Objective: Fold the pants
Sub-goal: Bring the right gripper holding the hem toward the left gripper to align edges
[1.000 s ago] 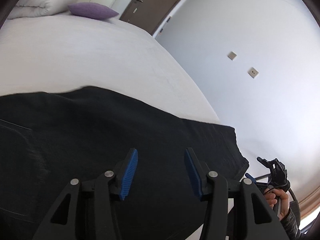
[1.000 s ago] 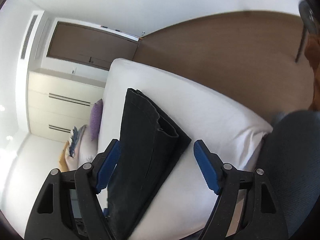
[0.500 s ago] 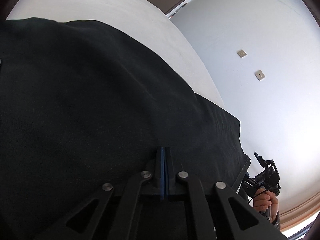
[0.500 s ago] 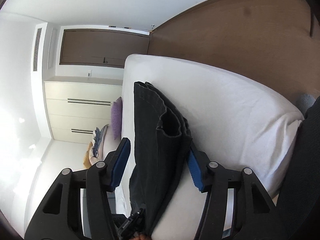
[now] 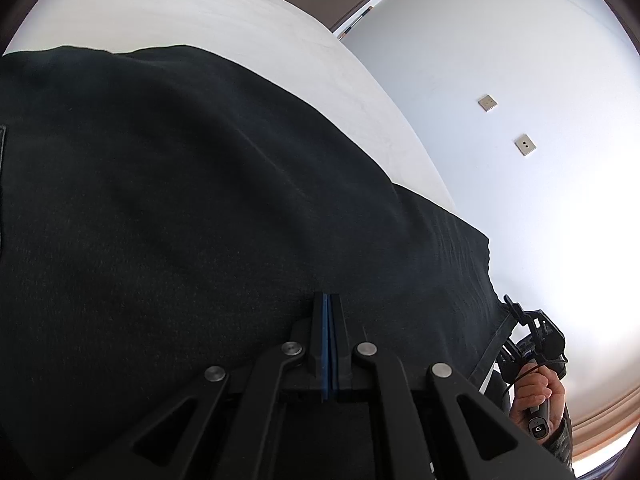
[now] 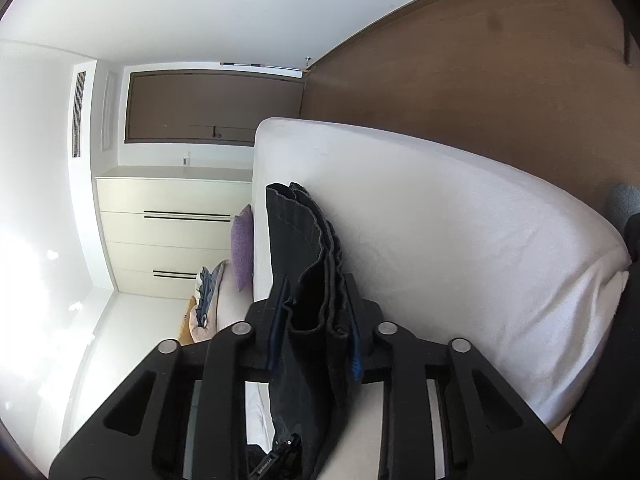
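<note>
pants [image 5: 208, 208] lie on bed [image 6: 440, 216]. left gripper [image 5: 329, 344] jaws closed, fabric pinch unclear. right gripper [image 6: 316, 332] jaws closing on stacked hems between them; all layers should be caught before lifting.

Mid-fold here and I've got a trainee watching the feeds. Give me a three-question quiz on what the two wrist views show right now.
1. True or false: the fingers of the left gripper stand wide apart above the black pants.
2. Multiple choice: what is between the pads of the right gripper? A) a purple pillow B) the stacked hem layers of the pants C) nothing
3. Fill in: the pants lie on a white ___.

Key
1. False: they are pressed together, low against the cloth; whether any fabric is pinched cannot be seen.
2. B: the jaws are closing on the hem layers.
3. bed; the purple pillow lies at its far end.
</note>
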Available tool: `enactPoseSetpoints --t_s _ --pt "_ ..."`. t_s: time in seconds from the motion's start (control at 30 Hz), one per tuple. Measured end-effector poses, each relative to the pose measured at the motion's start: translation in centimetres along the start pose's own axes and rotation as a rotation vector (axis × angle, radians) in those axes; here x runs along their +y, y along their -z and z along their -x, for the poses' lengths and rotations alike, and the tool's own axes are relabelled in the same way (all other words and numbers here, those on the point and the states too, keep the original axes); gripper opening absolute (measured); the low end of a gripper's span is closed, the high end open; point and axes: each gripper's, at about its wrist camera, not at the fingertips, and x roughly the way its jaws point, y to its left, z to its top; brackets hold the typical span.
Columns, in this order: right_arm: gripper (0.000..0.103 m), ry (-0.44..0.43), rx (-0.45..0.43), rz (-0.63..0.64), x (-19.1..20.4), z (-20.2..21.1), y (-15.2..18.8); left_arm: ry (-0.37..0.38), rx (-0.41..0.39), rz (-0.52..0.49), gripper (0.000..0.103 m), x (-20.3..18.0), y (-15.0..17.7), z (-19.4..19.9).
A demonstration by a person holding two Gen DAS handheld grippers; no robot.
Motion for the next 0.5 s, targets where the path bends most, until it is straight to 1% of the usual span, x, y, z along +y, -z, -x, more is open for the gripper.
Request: enactPoseSetpoints --t_s 0.03,0.07,0.17,0.23,0.33,0.4,0.43,0.5 --pt "0.013 0.016 -0.001 0.002 0.0 -0.2 -0.1 -0.002 0.001 -0.003 0.005 -0.1 0.0 -0.1" --pt "0.011 0.032 -0.002 0.009 0.1 -0.3 -0.1 -0.004 0.001 -0.005 0.005 -0.1 0.1 -0.1" --pt "0.011 0.087 -0.013 0.073 1.4 -0.1 0.4 -0.003 -0.005 -0.011 0.005 -0.1 0.2 -0.1" --pt "0.010 0.125 -0.018 0.149 3.0 0.1 1.0 -0.002 -0.008 -0.013 0.005 -0.2 0.2 -0.2" --pt "0.010 0.192 -0.013 0.378 7.4 -0.4 3.2 0.004 -0.013 -0.012 0.005 -0.1 0.3 -0.2" --pt "0.010 0.245 0.012 0.592 10.9 -1.3 6.5 0.006 -0.017 -0.013 0.005 0.0 0.3 -0.2" --pt "0.010 0.263 0.026 0.667 12.0 -2.0 7.9 0.007 -0.019 -0.014 0.005 0.0 0.3 -0.2" --pt "0.010 0.324 0.063 0.878 14.2 -3.9 12.1 0.010 -0.020 -0.012 0.005 0.0 0.4 -0.1"
